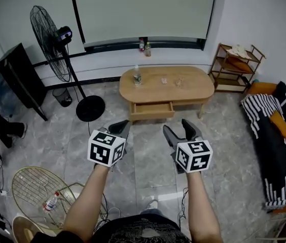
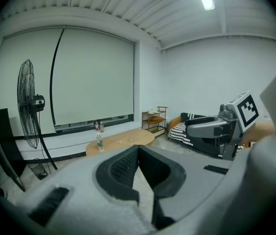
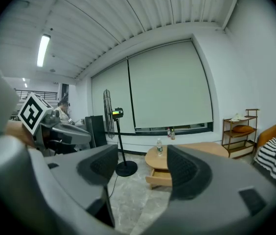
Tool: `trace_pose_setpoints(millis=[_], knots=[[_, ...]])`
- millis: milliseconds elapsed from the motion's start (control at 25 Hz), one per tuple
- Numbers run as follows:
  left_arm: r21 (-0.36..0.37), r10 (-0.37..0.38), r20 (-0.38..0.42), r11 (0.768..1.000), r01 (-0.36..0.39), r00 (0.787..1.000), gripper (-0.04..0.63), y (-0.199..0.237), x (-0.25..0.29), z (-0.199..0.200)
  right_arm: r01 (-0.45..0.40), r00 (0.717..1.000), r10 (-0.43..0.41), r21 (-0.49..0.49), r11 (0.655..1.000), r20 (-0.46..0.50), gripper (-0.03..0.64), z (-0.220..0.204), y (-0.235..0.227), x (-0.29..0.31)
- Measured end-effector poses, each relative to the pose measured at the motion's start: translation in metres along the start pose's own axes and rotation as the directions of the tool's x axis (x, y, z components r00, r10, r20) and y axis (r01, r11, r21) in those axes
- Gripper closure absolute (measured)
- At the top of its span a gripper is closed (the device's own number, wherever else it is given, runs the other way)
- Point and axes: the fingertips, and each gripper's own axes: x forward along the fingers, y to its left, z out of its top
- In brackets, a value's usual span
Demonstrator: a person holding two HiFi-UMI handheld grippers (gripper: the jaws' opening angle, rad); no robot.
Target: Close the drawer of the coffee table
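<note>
An oval wooden coffee table stands on the marble floor ahead, by the window wall. Its drawer is pulled out at the front. Both grippers hover side by side over the floor, well short of the table. My left gripper has its dark pads meeting at the tips, with nothing in them. My right gripper is open and empty. Through its gap I see the floor, and just right of its right jaw the drawer and the table.
A water bottle and small items sit on the tabletop. A standing fan with a round base is left of the table. A wooden shelf and a striped sofa are on the right. A wire chair is near left.
</note>
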Motion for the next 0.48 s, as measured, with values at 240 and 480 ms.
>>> trace_pose_setpoints(millis=[240,480], knots=[[-0.012,0.049,0.012,0.999,-0.048,0.999,0.594,0.005,0.025,0.01,-0.041,0.999,0.041,-0.013,0.999,-0.014,0.302,0.0,-0.021,0.02],[-0.013,0.065,0.007,0.998,-0.065,0.998,0.594,0.01,0.04,0.014,-0.063,0.998,0.063,-0.021,0.998,-0.015,0.297,0.005,-0.033,0.037]])
